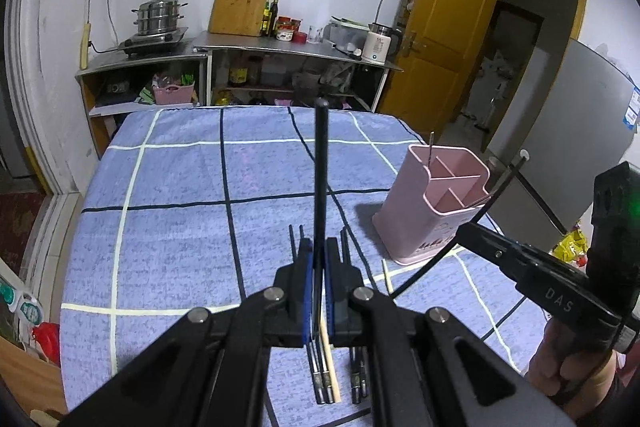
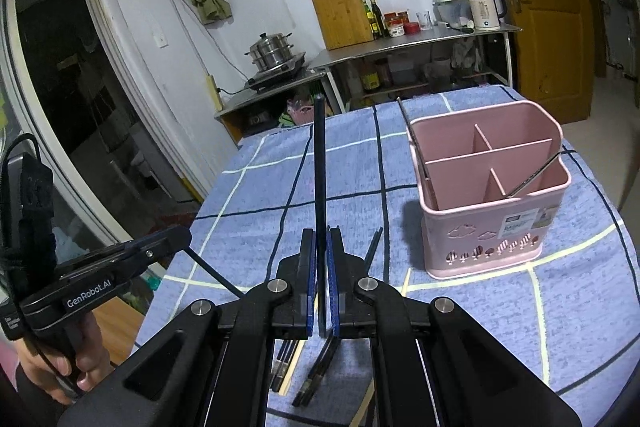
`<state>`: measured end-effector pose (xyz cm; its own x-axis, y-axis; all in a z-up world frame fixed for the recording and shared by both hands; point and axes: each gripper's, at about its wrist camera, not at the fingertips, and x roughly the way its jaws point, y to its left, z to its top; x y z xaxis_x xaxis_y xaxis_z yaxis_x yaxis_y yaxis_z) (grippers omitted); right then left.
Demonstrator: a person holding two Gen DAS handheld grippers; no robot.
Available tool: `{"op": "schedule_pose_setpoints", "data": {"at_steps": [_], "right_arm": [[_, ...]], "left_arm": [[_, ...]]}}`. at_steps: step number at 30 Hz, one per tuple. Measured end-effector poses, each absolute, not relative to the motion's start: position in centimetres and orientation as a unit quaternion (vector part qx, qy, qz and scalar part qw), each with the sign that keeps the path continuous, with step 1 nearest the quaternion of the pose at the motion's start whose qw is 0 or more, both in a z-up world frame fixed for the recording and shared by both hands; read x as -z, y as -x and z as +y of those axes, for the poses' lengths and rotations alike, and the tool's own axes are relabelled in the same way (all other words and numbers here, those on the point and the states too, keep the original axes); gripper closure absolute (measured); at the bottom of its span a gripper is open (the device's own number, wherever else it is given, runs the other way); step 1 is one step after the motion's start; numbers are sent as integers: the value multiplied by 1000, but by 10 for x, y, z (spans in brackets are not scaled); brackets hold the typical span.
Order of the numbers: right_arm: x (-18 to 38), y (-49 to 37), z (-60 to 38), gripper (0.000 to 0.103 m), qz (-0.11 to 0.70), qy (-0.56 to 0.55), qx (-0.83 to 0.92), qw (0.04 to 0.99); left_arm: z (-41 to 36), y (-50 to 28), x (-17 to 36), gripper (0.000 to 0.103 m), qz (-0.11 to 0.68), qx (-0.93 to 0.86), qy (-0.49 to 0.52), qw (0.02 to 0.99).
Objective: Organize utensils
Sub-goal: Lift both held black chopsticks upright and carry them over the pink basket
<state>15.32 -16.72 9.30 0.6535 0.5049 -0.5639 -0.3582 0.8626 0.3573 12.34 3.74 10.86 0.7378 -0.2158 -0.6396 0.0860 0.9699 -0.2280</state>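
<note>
A table covered by a blue towelling cloth (image 1: 180,179) with a grid of white and dark navy lines fills the middle and lower part of both views (image 2: 500,311). At the right of the left wrist frame a pink plastic utensil holder with inner dividers (image 1: 424,223) stands upright on the cloth; it sits right of centre in the right wrist frame (image 2: 492,227). Near the bottom centre, black metal-tipped chopsticks (image 1: 320,383) and a pale wooden chopstick (image 1: 333,371) lie flat on the cloth.
</note>
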Motion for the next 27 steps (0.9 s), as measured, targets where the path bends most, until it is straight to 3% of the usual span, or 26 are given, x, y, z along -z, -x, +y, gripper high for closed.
{"op": "schedule_pose_setpoints", "data": {"at_steps": [27], "right_arm": [[-124,-151,-236,98,309,-124,-196,922]], "left_arm": [[-26,-158,-135,97,355,168,109,913]]}}
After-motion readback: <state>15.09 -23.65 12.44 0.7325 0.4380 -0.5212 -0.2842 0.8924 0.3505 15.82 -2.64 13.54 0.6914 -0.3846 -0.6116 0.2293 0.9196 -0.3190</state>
